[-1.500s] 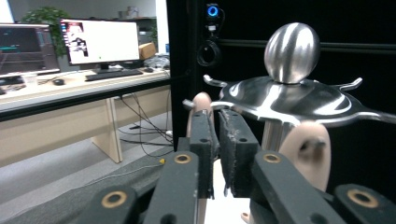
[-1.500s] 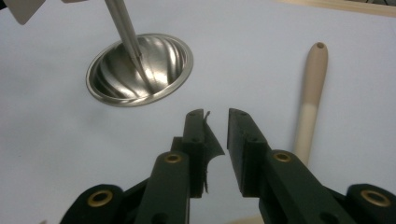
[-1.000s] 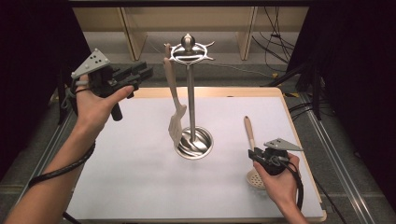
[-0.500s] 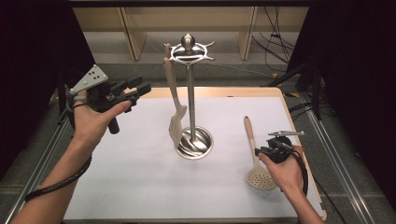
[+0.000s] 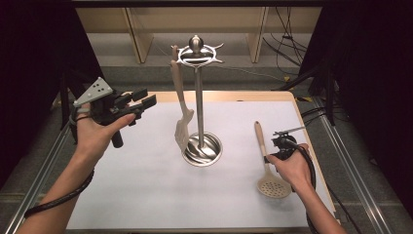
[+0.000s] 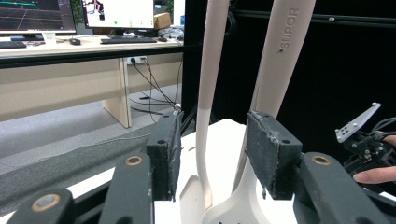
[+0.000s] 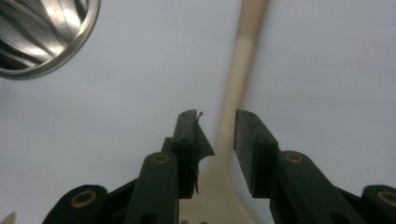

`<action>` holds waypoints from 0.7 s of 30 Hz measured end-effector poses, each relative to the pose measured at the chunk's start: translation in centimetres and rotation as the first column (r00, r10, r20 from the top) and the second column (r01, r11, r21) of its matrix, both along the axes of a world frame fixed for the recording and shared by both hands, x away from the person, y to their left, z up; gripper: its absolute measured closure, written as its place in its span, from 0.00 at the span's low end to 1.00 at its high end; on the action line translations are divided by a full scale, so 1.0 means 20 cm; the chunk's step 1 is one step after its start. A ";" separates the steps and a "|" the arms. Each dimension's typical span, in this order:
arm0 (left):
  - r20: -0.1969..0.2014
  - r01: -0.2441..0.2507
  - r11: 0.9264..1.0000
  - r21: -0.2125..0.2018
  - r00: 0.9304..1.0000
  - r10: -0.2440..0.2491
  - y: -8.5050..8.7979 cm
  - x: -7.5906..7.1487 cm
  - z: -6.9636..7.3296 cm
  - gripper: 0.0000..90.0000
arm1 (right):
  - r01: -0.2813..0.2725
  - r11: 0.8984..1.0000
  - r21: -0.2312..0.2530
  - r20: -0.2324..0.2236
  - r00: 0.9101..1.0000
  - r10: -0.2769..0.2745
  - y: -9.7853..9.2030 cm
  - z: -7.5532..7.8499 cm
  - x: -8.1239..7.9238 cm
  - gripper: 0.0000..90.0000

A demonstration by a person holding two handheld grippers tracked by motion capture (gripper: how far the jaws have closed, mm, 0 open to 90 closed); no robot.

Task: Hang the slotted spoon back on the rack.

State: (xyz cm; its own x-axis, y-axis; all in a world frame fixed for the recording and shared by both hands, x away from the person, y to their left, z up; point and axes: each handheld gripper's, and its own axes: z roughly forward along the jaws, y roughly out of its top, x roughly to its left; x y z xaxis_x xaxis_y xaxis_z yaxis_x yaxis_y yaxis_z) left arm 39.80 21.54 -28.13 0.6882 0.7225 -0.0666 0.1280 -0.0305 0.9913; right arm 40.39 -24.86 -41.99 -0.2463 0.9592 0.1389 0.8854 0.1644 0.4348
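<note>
We see a white table (image 5: 146,195), wooden shelving (image 5: 141,39) behind it, loose cables (image 5: 287,44), and monitors (image 6: 116,11) on a desk (image 6: 70,46).

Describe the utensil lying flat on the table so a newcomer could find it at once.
Start at the steel stand mid-table, then look right, toward the right gripper. There lies a slotted spoon, its round perforated head nearest the person. The spatula hangs from the stand instead.

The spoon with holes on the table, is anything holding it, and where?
Not yet. The right hand-held gripper has its open jaws around the slotted spoon at the handle's lower end, near the bowl, without pressing it.
</note>
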 end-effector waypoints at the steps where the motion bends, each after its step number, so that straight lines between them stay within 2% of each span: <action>1: 0.000 -0.004 1.000 -0.002 1.000 0.004 0.00 0.00 0.00 0.60 | -0.001 1.000 0.005 -0.015 1.000 0.001 0.00 0.00 0.00 0.77; 5: -0.005 0.001 1.000 0.001 1.000 -0.001 0.00 -0.01 0.00 0.60 | -0.020 1.000 -0.019 -0.031 0.999 0.020 0.02 -0.04 0.04 0.77; 6: -0.006 0.003 1.000 0.001 1.000 -0.003 0.00 -0.01 0.00 0.60 | 0.057 0.998 -0.002 -0.095 0.994 -0.057 0.05 -0.03 0.03 0.77; 7: -0.007 0.006 1.000 0.001 1.000 -0.006 -0.01 -0.01 0.00 0.60 | 0.017 1.000 -0.017 -0.087 0.996 -0.018 0.04 -0.03 0.05 0.77; 12: -0.014 0.009 1.000 0.003 1.000 -0.008 -0.01 -0.01 -0.01 0.60 | 0.032 0.999 -0.041 -0.109 0.993 -0.037 0.04 -0.05 0.09 0.76; 18: -0.017 0.006 1.000 0.000 1.000 -0.006 -0.01 0.00 -0.01 0.60 | 0.037 0.998 -0.048 -0.108 0.993 -0.042 0.03 -0.06 0.12 0.76; 21: -0.017 0.008 1.000 0.002 1.000 -0.008 -0.02 0.00 -0.01 0.60 | 0.049 0.998 -0.039 -0.130 0.990 -0.054 0.03 -0.07 0.12 0.76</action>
